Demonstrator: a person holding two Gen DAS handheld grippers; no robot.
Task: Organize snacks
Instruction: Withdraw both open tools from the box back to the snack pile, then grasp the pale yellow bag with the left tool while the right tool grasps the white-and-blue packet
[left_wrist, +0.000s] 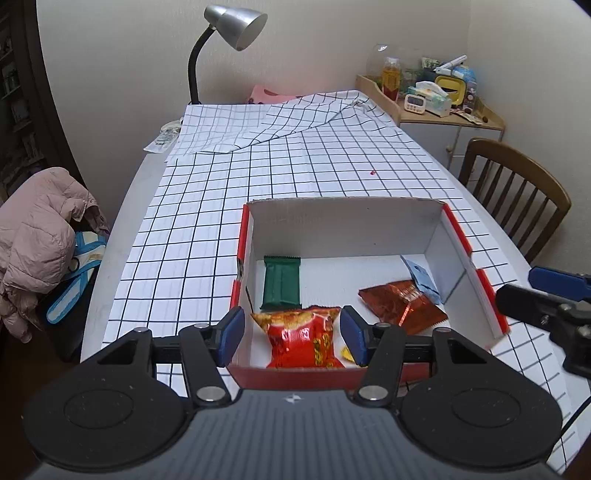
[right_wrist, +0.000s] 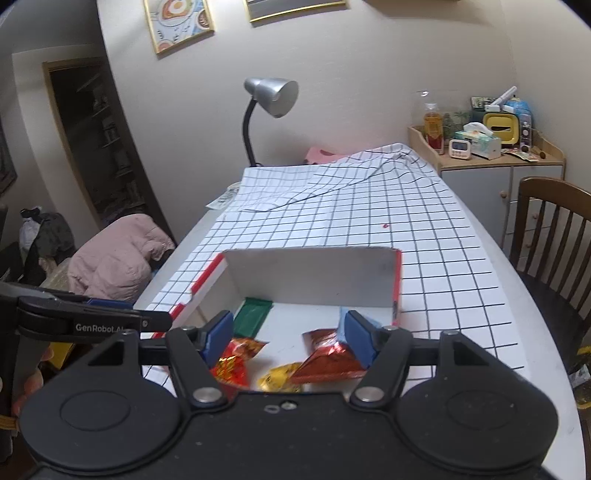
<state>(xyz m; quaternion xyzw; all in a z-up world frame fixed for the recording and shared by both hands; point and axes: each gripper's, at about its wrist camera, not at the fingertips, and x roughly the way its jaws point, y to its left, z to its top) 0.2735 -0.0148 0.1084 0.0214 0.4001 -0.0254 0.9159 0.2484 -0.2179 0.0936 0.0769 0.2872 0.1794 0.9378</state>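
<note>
A shallow open cardboard box with white inner walls and red outer sides (left_wrist: 343, 225) sits on the bench, on a white cloth with a black grid pattern (left_wrist: 295, 162). Inside it, a dark green wrapped bar (left_wrist: 281, 282) lies near the left wall, a glossy red snack packet with yellow print (left_wrist: 301, 338) lies at the near edge, a brownish-red foil packet (left_wrist: 400, 302) lies to the right, and a small pale blue sachet (left_wrist: 423, 278) leans into the right corner, overlapping the foil packet. A small yellow wrapped piece (right_wrist: 279, 376) lies between the two red packets. The left claw (left_wrist: 293, 338) hangs over the box's near edge, spread wide, its blue pads either side of the red snack packet without gripping it. The right claw (right_wrist: 286, 338) is also wide open and holds nothing, poised over the box's near end.
</note>
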